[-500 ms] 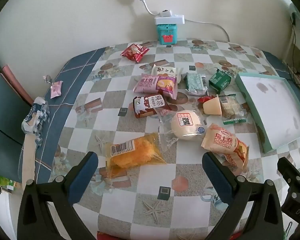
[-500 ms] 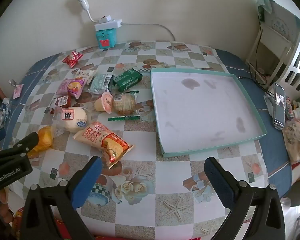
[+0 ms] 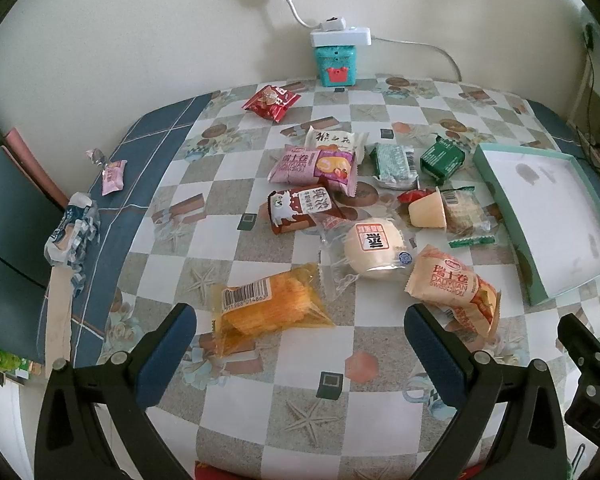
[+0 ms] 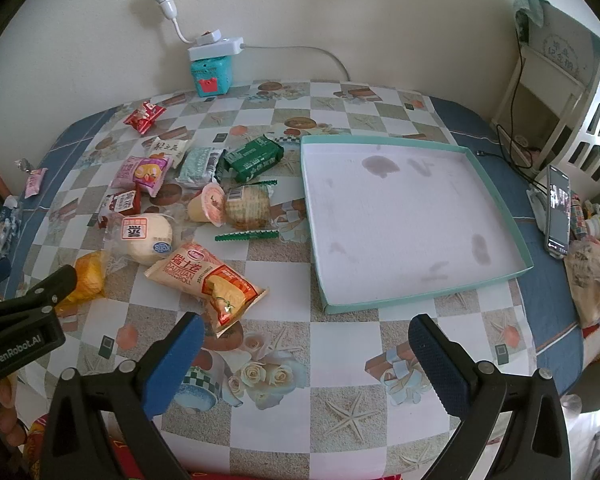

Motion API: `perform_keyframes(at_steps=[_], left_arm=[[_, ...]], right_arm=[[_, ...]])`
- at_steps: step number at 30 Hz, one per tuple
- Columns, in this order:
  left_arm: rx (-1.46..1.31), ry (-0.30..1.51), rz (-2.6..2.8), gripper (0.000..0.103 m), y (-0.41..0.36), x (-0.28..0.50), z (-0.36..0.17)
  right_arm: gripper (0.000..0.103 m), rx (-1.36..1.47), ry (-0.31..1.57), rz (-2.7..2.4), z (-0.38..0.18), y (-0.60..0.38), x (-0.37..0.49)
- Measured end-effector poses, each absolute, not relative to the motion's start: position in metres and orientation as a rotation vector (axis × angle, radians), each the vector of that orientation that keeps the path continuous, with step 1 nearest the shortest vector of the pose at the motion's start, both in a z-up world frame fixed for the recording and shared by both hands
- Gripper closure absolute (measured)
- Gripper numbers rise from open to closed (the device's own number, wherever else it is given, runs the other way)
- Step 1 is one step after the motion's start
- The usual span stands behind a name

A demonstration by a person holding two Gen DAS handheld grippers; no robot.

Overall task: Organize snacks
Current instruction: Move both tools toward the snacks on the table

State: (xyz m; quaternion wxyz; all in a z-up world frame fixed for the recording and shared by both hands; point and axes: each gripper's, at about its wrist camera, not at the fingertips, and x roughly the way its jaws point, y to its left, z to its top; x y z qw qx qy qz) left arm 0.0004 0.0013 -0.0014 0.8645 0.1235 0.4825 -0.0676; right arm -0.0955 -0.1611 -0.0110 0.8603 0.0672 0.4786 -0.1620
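Snacks in crinkly plastic wrappers lie scattered mid-surface, left of the empty teal-rimmed cardboard tray. The clear-wrapped orange crisps pack, nearest the left tongs, looks light, slippery and fragile: pinch gently across its middle. The right tongs also gape wide, holding nothing.

Snacks lie scattered left of the teal tray.
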Motion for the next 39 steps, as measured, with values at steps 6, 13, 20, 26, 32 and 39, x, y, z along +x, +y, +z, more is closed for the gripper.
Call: perform_keyframes(at_steps=[6, 13, 20, 26, 32, 39], left_arm=[[0.257, 1.014, -0.143, 0.000, 0.001, 0.000, -0.001], [0.257, 1.016, -0.143, 0.000, 0.001, 0.000, -0.001], [0.255, 1.016, -0.145, 0.000, 0.001, 0.001, -0.001], [0.228, 1.037, -0.164, 0.000, 0.010, -0.001, -0.010], [0.055, 1.161, -0.249, 0.000, 0.019, 0.009, -0.017], [0.045, 1.113, -0.170, 0.000, 0.040, 0.036, -0.031]], right_arm=[[0.000, 0.139, 1.005, -0.341, -0.011, -0.161, -0.096], [0.000, 0.138, 1.006, -0.342, -0.011, -0.160, -0.095], [0.000, 0.137, 1.007, -0.341, -0.011, -0.159, -0.094], [0.000, 0.135, 1.029, -0.332, -0.017, -0.162, -0.093], [0.000, 0.127, 1.061, -0.311, -0.023, -0.159, -0.079], [0.000, 0.098, 1.112, -0.282, -0.039, -0.149, -0.049]])
